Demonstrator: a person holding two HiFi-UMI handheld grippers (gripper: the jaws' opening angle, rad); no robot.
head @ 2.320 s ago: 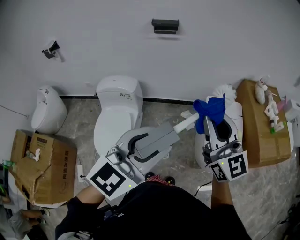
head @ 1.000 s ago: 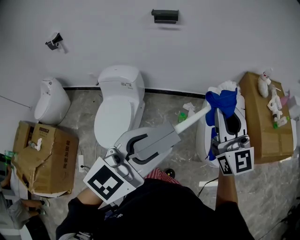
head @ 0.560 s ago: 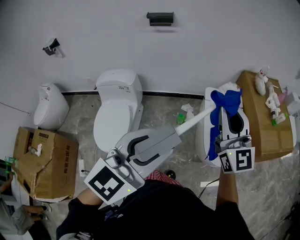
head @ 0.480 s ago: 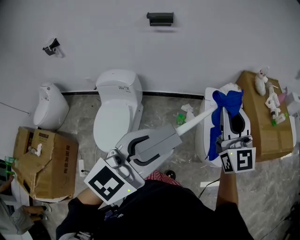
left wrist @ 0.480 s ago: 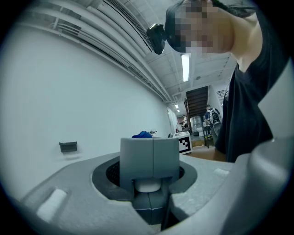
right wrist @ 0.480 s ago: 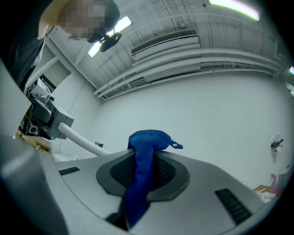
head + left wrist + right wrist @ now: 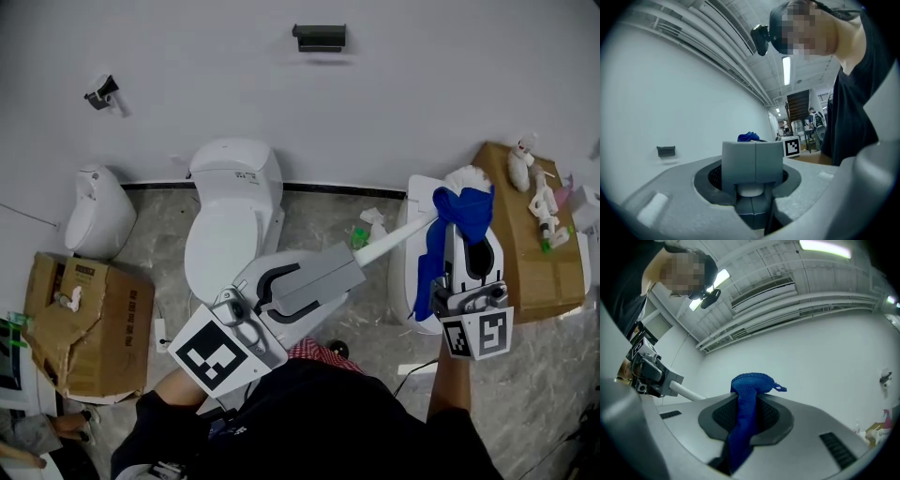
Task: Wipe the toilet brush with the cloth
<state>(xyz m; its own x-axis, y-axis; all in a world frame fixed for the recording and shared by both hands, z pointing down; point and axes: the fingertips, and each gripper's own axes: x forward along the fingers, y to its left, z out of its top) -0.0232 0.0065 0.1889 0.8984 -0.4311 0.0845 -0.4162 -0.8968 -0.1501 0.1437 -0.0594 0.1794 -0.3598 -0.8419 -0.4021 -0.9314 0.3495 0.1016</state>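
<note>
Left claw grips toilet brush; right claw pinches cloth.
It slants up-right, bristles farthest; right claw points ahead.

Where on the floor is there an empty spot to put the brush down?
The grey floor between the small white fixture and the middle toilet is bare. So is the floor near the right cardboard box's front edge. That box's top is crowded with small things, and scraps litter the floor right of the toilet.
</note>
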